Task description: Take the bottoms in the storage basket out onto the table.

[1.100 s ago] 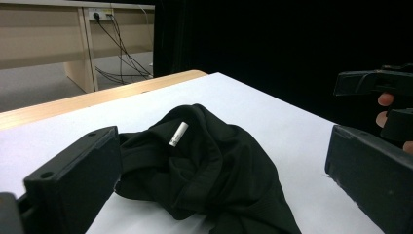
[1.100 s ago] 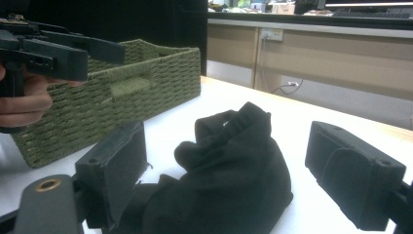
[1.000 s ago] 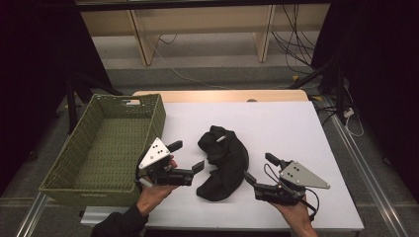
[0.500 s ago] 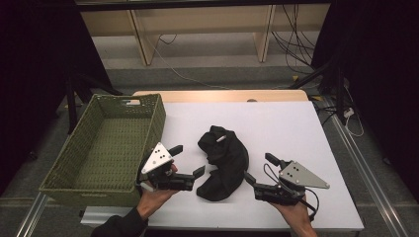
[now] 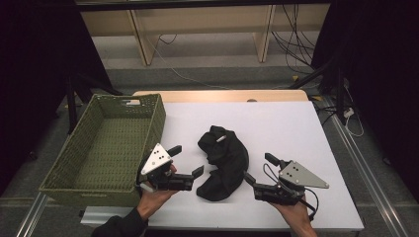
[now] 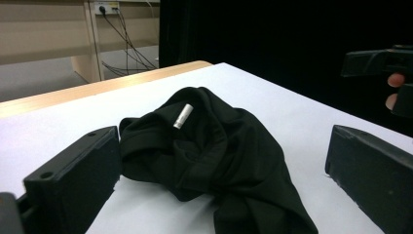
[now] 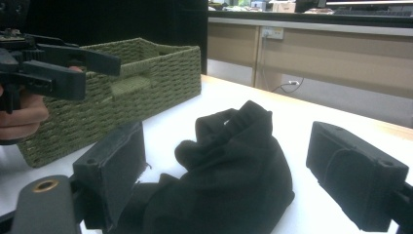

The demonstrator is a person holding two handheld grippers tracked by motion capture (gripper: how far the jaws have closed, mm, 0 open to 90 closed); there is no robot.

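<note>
1. Broadly, a white table (image 5: 296,128) carries a green basket (image 5: 106,143) at its left edge.
2. Crumpled black cloth (image 5: 222,160) lies mid-table, right of the basket, between both grippers.
3. Left gripper (image 5: 188,163) is held low, jaws spread wide, aimed at the cloth.
4. Right gripper (image 5: 258,170) mirrors it, jaws wide, touching nothing.
</note>
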